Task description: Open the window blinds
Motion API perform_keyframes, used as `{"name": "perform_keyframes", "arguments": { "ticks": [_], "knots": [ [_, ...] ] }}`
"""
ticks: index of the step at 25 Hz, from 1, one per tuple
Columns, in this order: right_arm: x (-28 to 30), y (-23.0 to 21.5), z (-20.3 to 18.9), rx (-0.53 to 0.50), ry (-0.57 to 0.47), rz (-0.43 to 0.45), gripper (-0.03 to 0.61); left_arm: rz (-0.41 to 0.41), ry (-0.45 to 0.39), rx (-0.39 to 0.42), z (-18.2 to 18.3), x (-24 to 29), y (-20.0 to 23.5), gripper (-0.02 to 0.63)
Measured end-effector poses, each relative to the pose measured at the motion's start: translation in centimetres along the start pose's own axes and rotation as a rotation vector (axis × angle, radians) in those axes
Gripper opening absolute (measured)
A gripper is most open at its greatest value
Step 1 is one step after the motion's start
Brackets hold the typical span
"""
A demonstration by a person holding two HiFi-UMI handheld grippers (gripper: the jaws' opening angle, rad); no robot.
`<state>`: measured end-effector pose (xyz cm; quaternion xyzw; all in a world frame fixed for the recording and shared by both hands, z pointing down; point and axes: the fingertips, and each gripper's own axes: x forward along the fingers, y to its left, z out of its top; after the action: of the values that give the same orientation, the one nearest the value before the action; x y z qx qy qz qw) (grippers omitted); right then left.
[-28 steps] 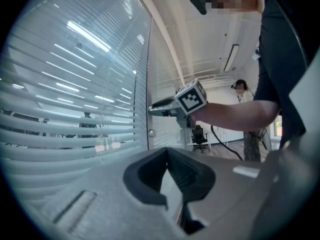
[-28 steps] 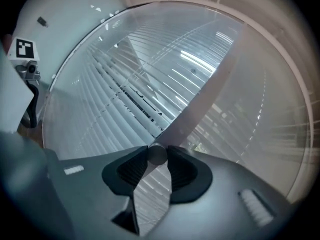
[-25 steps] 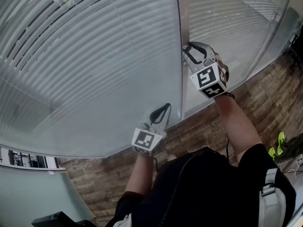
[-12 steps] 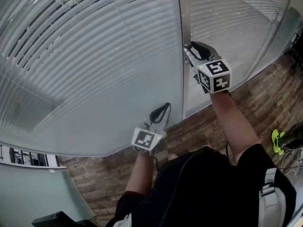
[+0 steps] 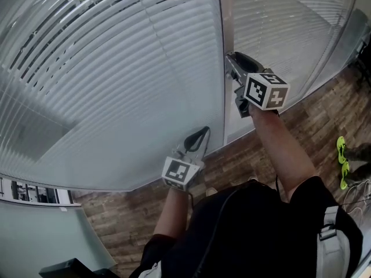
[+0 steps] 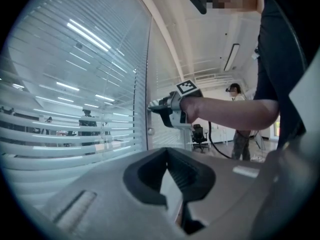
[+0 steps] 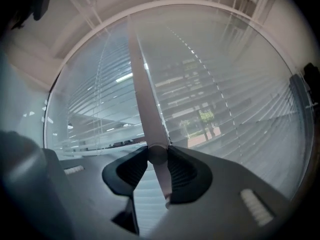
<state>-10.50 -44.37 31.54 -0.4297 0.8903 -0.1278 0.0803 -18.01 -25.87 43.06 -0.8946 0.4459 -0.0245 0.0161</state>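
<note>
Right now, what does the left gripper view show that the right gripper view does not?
Only the left gripper view: the right gripper seen from the side at the frame post, the forearm behind it, an office chair and a standing person beyond, plus the left gripper, jaws together and empty. Only the right gripper view: its jaws clamped on a round knob on that post. Both: the slatted blinds.

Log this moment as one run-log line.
right gripper: shut on blind tilt knob at window post | left gripper: shut, empty | blinds: lowered, slats partly open
</note>
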Motion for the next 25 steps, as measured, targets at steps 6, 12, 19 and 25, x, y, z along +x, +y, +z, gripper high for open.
{"name": "perform_keyframes", "arguments": {
  "ticks": [6,12,19,25],
  "knots": [
    [0.02,-0.12,0.01,0.114,-0.02,-0.014,0.127,-0.008,0.006,-0.001,-0.48,0.15,0.03,0.004],
    [-0.1,-0.26,0.06,0.158,-0.027,-0.016,0.127,-0.011,0.004,-0.01,-0.2,0.35,-0.04,0.003],
    [-0.15,-0.17,0.06,0.153,-0.033,-0.016,0.127,-0.005,0.0,-0.003,-0.17,0.33,0.13,0.003],
    [-0.1,-0.22,0.02,0.147,-0.034,-0.013,0.127,-0.003,0.003,-0.003,-0.34,0.28,0.2,0.003]
  ]
}}
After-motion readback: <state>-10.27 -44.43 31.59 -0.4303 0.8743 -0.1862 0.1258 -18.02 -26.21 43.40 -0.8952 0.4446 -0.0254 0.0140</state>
